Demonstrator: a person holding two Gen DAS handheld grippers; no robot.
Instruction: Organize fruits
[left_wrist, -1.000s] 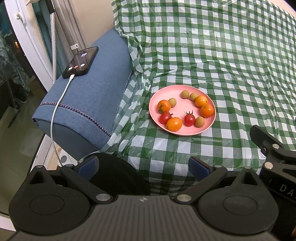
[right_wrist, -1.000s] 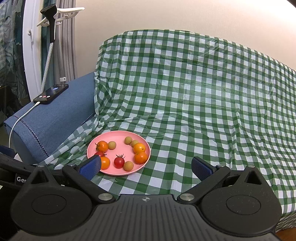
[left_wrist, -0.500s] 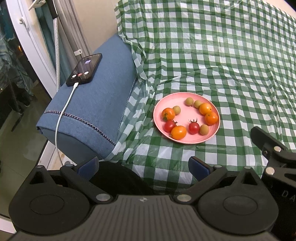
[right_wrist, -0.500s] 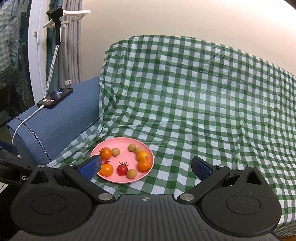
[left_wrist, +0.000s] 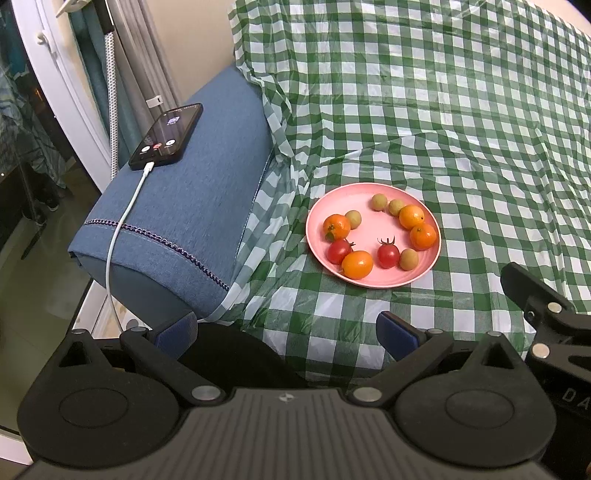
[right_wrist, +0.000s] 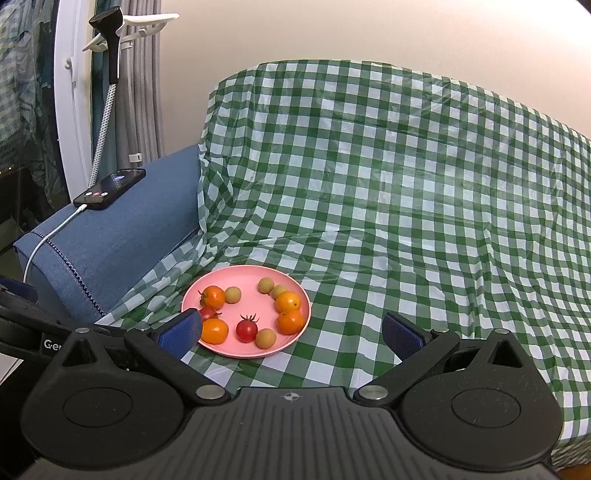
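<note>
A pink plate (left_wrist: 369, 236) sits on the green checked cloth and holds several small fruits: orange ones (left_wrist: 423, 236), red cherry tomatoes (left_wrist: 388, 254) and pale green-yellow ones (left_wrist: 409, 259). It also shows in the right wrist view (right_wrist: 251, 295), with a red tomato (right_wrist: 246, 330) near its front. My left gripper (left_wrist: 286, 328) is open and empty, well short of the plate. My right gripper (right_wrist: 291, 330) is open and empty; its left finger (right_wrist: 181, 328) overlaps the plate's front-left rim in the picture.
A blue sofa armrest (left_wrist: 184, 206) lies left of the plate, with a black phone (left_wrist: 167, 136) on a white cable (left_wrist: 122, 229). The checked cloth (right_wrist: 406, 221) covers the sofa seat and back. A steamer handle (right_wrist: 110, 40) hangs by the curtain.
Both views have shifted slightly: the plate now sits a little further right and lower in each frame. Both grippers stay open and empty.
</note>
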